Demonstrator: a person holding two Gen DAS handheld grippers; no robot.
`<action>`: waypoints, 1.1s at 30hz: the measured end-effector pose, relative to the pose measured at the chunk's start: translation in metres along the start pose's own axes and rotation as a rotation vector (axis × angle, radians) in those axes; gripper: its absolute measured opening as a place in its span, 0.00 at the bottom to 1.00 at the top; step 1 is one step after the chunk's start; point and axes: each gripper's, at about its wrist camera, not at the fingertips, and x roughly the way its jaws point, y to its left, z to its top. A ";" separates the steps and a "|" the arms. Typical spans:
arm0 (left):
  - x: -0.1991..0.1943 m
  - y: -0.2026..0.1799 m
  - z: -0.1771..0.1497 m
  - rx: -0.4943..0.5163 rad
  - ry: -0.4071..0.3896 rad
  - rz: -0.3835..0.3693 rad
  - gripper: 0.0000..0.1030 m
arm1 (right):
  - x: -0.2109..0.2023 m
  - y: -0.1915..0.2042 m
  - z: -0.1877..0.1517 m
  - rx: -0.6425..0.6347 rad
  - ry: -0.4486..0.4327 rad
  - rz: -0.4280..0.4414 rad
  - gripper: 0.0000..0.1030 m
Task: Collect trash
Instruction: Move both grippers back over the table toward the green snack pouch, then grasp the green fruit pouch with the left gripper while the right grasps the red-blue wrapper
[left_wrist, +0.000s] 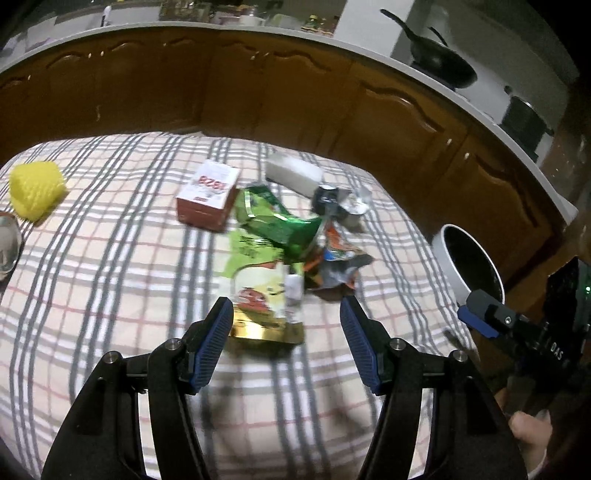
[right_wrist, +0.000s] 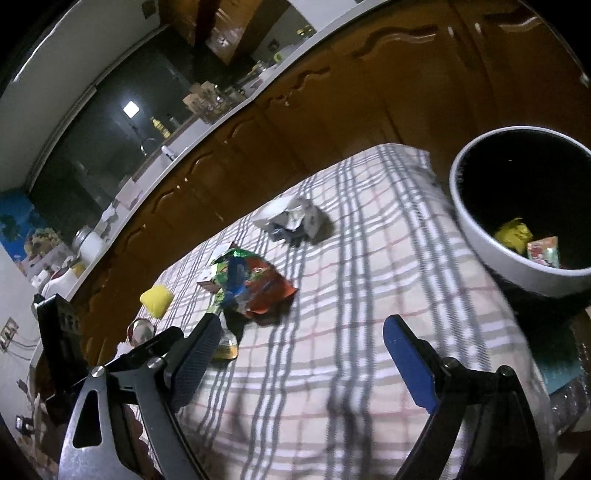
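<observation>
My left gripper (left_wrist: 286, 314) spread open over a yellow snack wrapper (left_wrist: 264, 295), my right gripper (right_wrist: 303, 332) open and empty, bin (right_wrist: 480, 236) near.

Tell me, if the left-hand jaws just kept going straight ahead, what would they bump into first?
Most likely the yellow and gold snack wrapper lying flat on the checked tablecloth. The left gripper is open, and the wrapper's near end already sits between its tips. Beyond that lies the green wrapper. Height above the cloth is hard to judge.
</observation>
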 end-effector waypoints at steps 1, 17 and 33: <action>0.001 0.005 0.001 -0.010 0.005 0.003 0.59 | 0.004 0.003 0.000 -0.005 0.006 0.004 0.88; 0.064 0.037 0.025 -0.053 0.165 -0.064 0.63 | 0.095 0.034 0.023 -0.031 0.150 0.078 0.52; 0.068 0.006 0.016 0.071 0.164 -0.102 0.40 | 0.077 0.020 0.018 -0.003 0.127 0.095 0.02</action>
